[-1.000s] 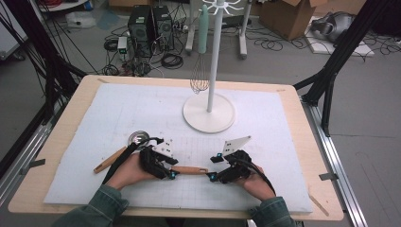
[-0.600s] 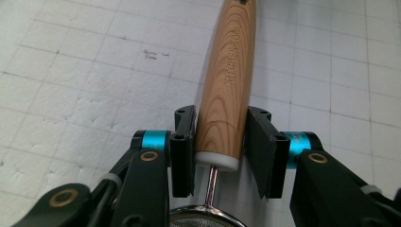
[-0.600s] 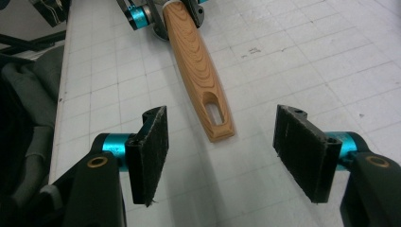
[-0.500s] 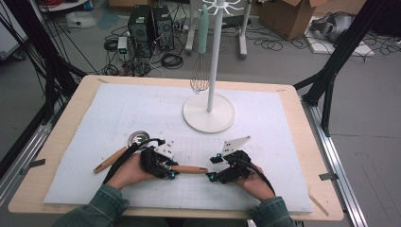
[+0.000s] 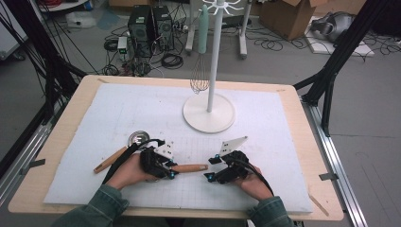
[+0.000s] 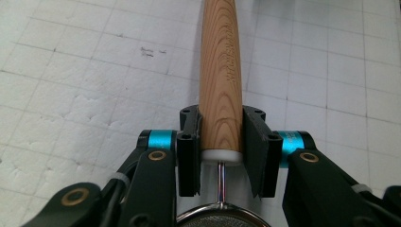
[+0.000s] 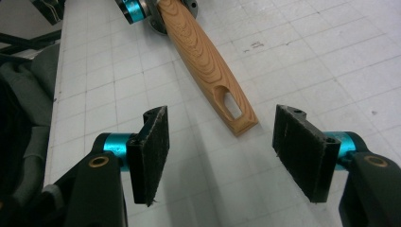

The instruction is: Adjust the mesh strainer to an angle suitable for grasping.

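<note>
A utensil with a wooden handle (image 5: 190, 168) lies on the white mat (image 5: 142, 109), near the front. My left gripper (image 5: 171, 169) is shut on that handle (image 6: 221, 85) close to its white collar. Its jaws have just been closing, and both pads now press the wood. A metal stem and a mesh rim (image 6: 218, 218) show beneath the jaws. My right gripper (image 5: 210, 168) stands open at the handle's free end. The slotted tip of the handle (image 7: 231, 106) lies just beyond and between its pads (image 7: 153, 151), apart from both.
A second utensil with a round metal head (image 5: 138, 138) and wooden handle (image 5: 109, 160) lies left of my left hand. A white stand (image 5: 208, 112) rises mid-table, with a whisk (image 5: 199, 78) hanging from it. Cables and boxes lie on the floor behind the table.
Both hands stay where they were. The left jaws have drawn in onto the wooden handle.
</note>
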The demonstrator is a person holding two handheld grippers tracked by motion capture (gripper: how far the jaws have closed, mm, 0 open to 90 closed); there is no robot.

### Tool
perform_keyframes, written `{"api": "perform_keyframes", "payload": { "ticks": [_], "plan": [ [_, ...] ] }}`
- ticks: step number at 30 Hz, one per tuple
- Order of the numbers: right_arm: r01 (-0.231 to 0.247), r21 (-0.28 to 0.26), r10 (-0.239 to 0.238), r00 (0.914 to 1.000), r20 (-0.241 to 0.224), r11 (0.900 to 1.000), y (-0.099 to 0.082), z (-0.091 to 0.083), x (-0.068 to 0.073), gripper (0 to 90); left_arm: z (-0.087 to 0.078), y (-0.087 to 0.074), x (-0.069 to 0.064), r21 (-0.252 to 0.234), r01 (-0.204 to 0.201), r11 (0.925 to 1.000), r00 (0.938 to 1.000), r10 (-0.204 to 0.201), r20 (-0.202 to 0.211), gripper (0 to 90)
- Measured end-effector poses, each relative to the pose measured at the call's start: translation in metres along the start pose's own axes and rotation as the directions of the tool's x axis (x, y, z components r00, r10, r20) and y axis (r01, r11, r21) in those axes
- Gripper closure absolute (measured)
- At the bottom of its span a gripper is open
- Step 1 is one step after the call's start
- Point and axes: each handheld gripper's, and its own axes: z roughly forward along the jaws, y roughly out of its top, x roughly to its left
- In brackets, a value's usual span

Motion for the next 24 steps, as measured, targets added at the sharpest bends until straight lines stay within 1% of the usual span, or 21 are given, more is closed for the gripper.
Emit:
{"api": "perform_keyframes", "payload": {
  "ticks": [4,9,14,18,19,22,24],
  "plan": [
    [0.003,-0.002,-0.003,1.0,-0.003,1.0,-0.0001,-0.001,-0.0007,37.6,0.0004,0.0001,-0.0017,0.004,-0.007,1.0,0.9999,0.007,-0.009,66.9],
    [0.0,-0.002,0.0,1.0,-0.005,1.0,-0.0001,0.0006,0.0,37.6,0.0001,0.0007,-0.0017,0.006,-0.002,1.0,0.9999,0.002,-0.013,69.6],
    [-0.008,0.012,0.008,1.0,-0.004,0.9999,-0.0011,0.004,0.0,38.0,-0.0009,0.0011,-0.0023,0.008,0.0,1.0,0.9998,0.0,-0.022,70.3],
    [-0.02,0.002,0.02,0.9998,0.003,0.9998,-0.0011,0.0051,-0.0008,38.0,-0.0014,0.0012,-0.003,0.008,-0.001,1.0,0.9996,0.001,-0.027,70.4],
    [-0.031,0.004,0.031,0.9995,0.005,0.9995,-0.0011,0.0048,-0.0007,38.0,-0.0019,0.0011,-0.0029,0.01,0.0,0.9999,0.9996,0.0,-0.027,70.4],
    [-0.034,-0.002,0.034,0.9994,0.009,0.9994,-0.0008,0.0056,-0.0019,38.0,-0.0035,0.001,-0.0021,0.008,0.001,1.0,0.9998,-0.001,-0.021,70.4],
    [-0.035,0.003,0.035,0.9993,0.008,0.9994,-0.0005,0.0068,-0.0018,38.0,-0.005,0.0012,-0.003,-0.005,0.002,1.0,0.9997,-0.002,-0.024,70.4]
  ]
}}
